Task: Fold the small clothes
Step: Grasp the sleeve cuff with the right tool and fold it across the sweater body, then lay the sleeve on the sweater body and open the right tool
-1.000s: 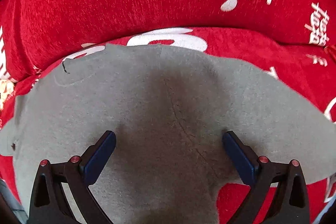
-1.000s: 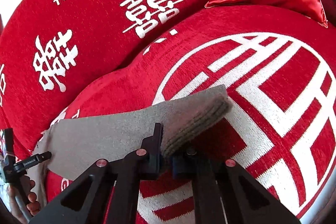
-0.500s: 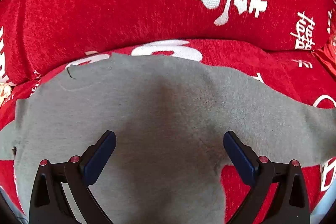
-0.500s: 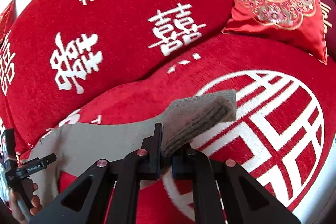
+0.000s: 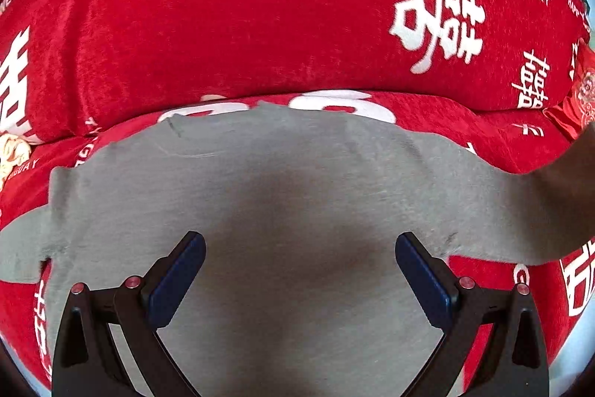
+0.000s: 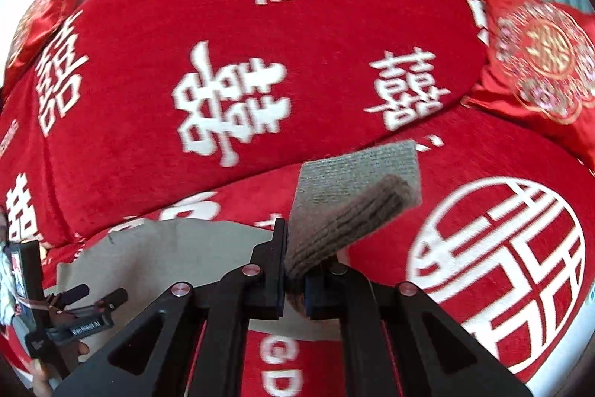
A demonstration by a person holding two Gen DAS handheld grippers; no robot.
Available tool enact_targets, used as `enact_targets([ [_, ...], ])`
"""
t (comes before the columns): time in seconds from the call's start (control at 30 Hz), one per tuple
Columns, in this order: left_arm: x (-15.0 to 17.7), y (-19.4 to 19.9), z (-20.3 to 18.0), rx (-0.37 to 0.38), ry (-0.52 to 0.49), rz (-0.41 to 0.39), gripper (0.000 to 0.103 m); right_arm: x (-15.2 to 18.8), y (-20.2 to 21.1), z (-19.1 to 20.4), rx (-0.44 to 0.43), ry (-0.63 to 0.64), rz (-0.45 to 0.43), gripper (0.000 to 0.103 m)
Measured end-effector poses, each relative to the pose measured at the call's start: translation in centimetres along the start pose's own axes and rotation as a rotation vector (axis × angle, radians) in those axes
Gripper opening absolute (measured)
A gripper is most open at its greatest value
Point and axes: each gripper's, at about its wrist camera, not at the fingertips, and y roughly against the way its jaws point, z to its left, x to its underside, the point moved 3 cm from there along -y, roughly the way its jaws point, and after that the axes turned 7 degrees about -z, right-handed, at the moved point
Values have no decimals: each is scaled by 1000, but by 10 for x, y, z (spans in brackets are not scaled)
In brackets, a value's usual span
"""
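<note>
Red sofa cushions (image 5: 260, 25) printed with white characters carry a grey garment (image 5: 297, 196), spread flat except its ribbed sleeve cuff (image 6: 346, 218), now lifted higher off the seat than a second ago, so the fold-over is starting; right tool (image 6: 293, 281) stays clenched on it, left tool (image 5: 299, 270) hangs released above the body

Left wrist camera is looking steeply down, close over the grey garment (image 5: 297, 211) on the red sofa (image 5: 260, 25). Right wrist camera is looking shallower, farther back, sharing garment and backrest.
</note>
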Motion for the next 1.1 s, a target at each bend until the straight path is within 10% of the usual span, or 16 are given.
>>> enact_targets([
  [0.57, 31, 17, 138, -72, 162, 18, 102, 13, -24, 210, -186, 165, 24, 7],
  [1.1, 72, 40, 238, -94, 341, 3, 102, 137, -76, 364, -287, 362, 228, 7],
])
